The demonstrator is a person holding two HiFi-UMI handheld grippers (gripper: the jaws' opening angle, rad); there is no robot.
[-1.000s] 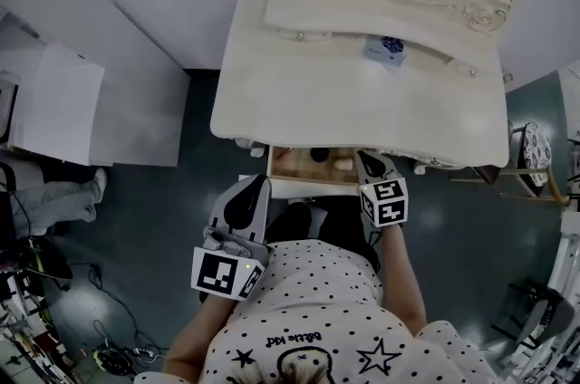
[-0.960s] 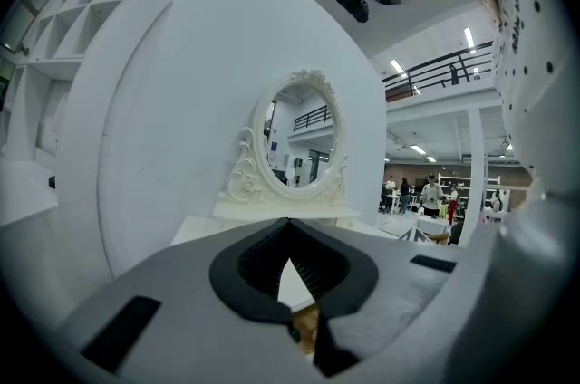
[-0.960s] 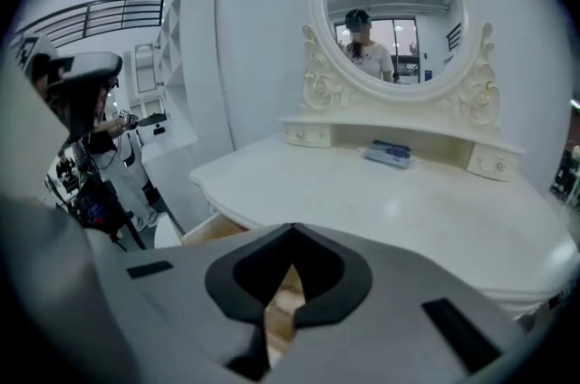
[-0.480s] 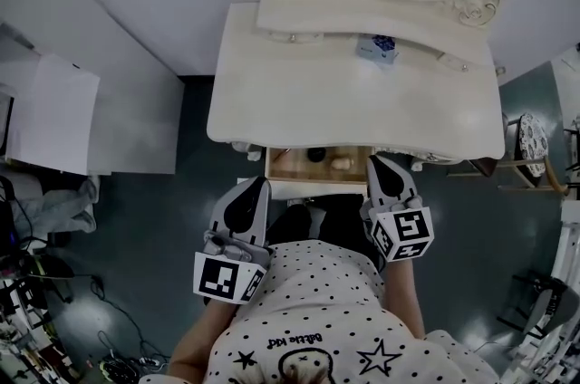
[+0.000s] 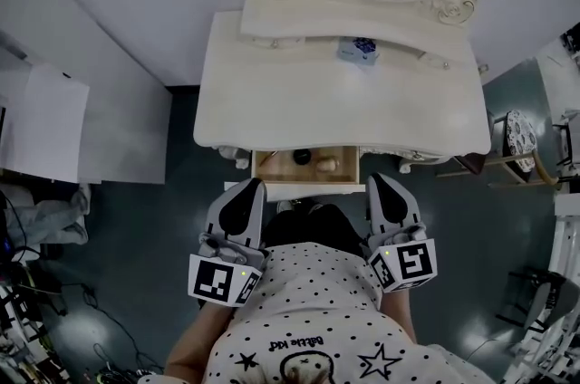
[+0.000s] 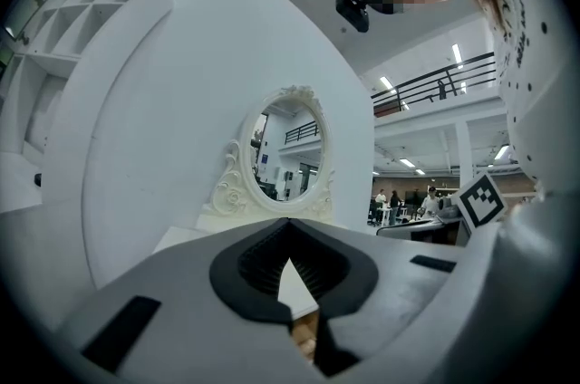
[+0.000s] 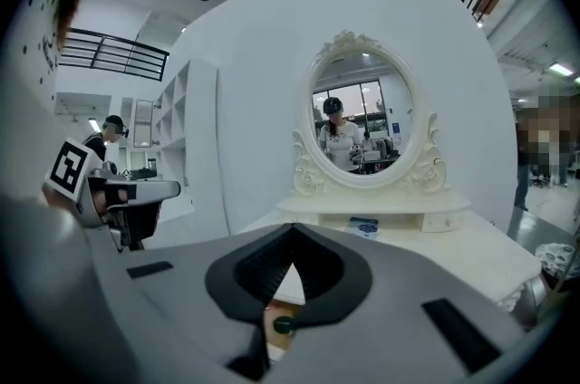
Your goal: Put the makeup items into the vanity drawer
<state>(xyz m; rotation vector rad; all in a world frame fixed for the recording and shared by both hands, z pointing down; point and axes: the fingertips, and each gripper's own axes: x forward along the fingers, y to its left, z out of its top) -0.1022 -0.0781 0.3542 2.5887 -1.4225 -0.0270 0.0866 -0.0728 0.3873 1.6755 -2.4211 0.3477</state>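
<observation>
Jaws pressed together and empty, the left gripper [image 5: 246, 190] and right gripper [image 5: 384, 185] hung with the open light-wood vanity drawer [image 5: 272, 165] just ahead of their tips, likely because a dark round pot [image 5: 302, 158] and a pale item [image 5: 328, 163] already lay inside.

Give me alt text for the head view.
A white vanity has its drawer open, with a dark item and a beige item inside. The left gripper and right gripper hover just short of it, over the person's dotted shirt. A small box sits on top.

The right tool [image 5: 381, 183] has drawn back from the drawer [image 5: 272, 162] to beside the left tool [image 5: 248, 186]
</observation>
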